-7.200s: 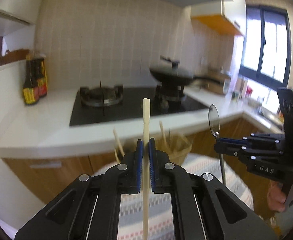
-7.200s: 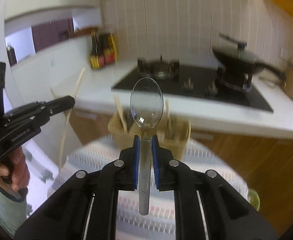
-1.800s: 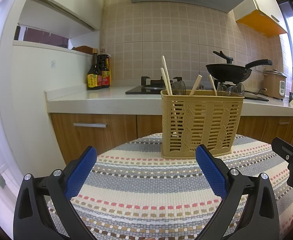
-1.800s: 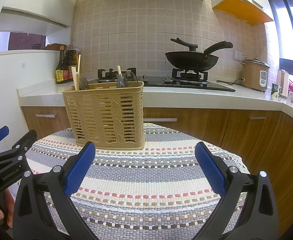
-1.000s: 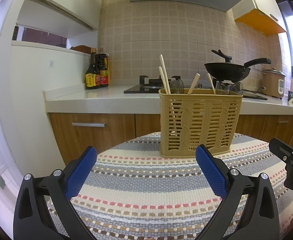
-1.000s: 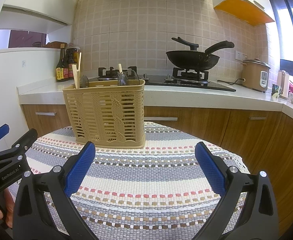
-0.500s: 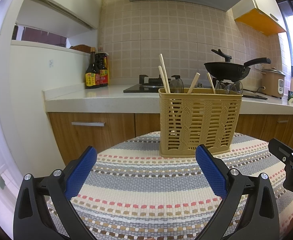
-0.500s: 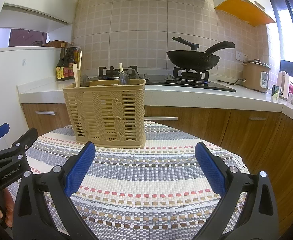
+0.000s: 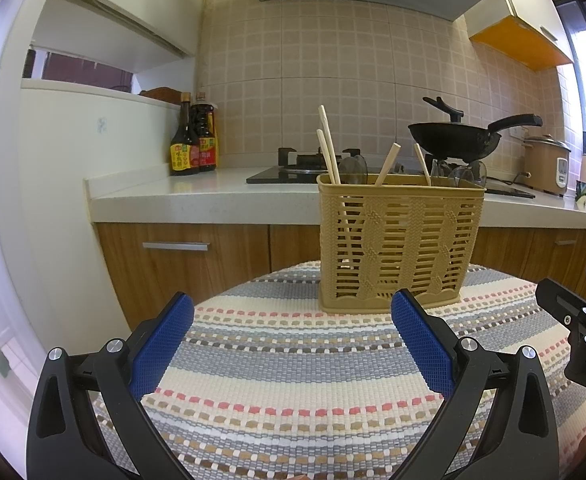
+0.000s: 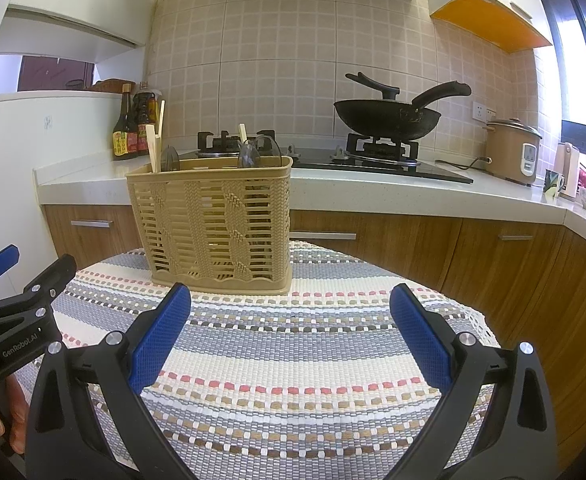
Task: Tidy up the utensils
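Observation:
A tan plastic utensil basket (image 9: 399,240) stands upright on a round table with a striped woven cloth (image 9: 293,380). It holds wooden chopsticks (image 9: 329,148) and clear spoons (image 9: 353,168), their tops above the rim. In the right wrist view the basket (image 10: 213,224) sits left of centre. My left gripper (image 9: 293,344) is open and empty, low over the cloth in front of the basket. My right gripper (image 10: 289,336) is open and empty too, to the right of the left one (image 10: 17,304).
Behind the table runs a white kitchen counter (image 9: 213,196) with wooden cabinets below. On it are sauce bottles (image 9: 193,144), a gas hob (image 10: 373,160) with a black wok (image 10: 389,116), and a rice cooker (image 10: 513,148). The table edge curves close on the right (image 10: 489,332).
Earlier my left gripper held a chopstick and my right a spoon above the basket. Now both are open, empty and low at the table. Over the last second almost nothing has moved.

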A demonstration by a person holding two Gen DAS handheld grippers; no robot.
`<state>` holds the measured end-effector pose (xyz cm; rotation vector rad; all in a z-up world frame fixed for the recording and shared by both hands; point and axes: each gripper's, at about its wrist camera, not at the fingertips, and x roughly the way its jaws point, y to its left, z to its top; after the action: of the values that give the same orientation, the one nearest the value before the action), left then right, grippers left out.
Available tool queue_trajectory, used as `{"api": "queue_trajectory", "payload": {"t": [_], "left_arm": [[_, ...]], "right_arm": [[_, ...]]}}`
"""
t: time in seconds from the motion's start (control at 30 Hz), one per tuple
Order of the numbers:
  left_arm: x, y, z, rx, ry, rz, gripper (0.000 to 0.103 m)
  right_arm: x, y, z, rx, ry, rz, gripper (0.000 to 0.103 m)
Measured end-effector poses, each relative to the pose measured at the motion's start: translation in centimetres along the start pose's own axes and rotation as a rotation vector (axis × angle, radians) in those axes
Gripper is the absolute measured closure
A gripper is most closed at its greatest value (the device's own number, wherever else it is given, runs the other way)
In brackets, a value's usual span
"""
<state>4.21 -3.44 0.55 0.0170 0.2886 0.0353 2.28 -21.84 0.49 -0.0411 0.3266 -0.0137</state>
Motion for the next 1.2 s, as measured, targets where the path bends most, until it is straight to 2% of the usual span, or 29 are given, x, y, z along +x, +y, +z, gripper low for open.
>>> {"api": "queue_trajectory", "payload": {"t": [0.9, 1.2], "left_arm": [[0.6, 0.19, 0.36, 0.004, 0.024, 0.005, 0.007], [0.44, 0.26, 0.37, 0.003, 0.023, -0.022, 0.007]], "right_arm": [[0.52, 0.1, -0.33, -0.025, 0.025, 0.005, 0.008], [0.94, 0.3, -0.3, -0.036, 0.035, 0.003, 0.008]]}}
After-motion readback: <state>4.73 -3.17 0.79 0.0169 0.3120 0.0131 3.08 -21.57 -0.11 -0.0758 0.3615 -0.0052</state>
